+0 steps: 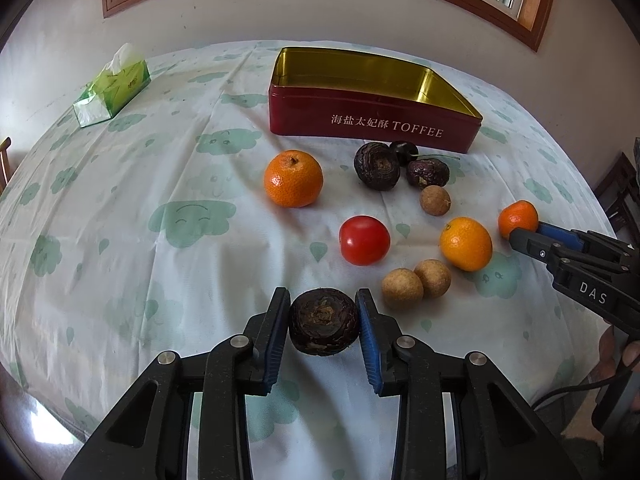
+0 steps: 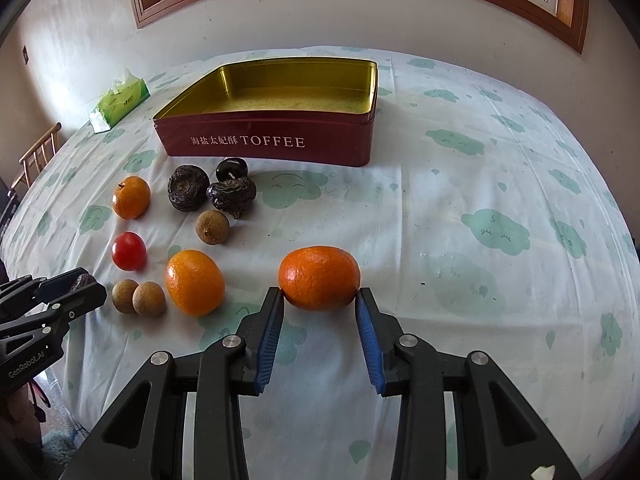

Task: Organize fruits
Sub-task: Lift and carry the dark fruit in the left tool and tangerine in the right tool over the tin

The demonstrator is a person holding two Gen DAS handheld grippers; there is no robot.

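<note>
My left gripper (image 1: pixel 323 300) is shut on a dark, wrinkled round fruit (image 1: pixel 323 322) near the table's front. In the right wrist view my right gripper (image 2: pixel 319 294) has a fingertip against each side of a mandarin (image 2: pixel 319 276) resting on the cloth. The left wrist view shows that mandarin (image 1: pixel 518 218) at the far right, with the right gripper (image 1: pixel 520 236) on it. An open red TOFFEE tin (image 1: pixel 360 120) with nothing in it stands behind the fruit. Loose on the cloth lie a mandarin (image 1: pixel 293 178), a tomato (image 1: pixel 364 240), an orange (image 1: pixel 465 243), two dark fruits (image 1: pixel 377 166), a cherry and three brown longans (image 1: pixel 402 290).
A green tissue box (image 1: pixel 112 92) sits at the back left of the cloud-print tablecloth (image 1: pixel 160 260). Wooden chairs (image 2: pixel 38 156) stand past the table's left edge. A wall with a window frame rises behind the table. A hand (image 1: pixel 624 356) shows at the right edge.
</note>
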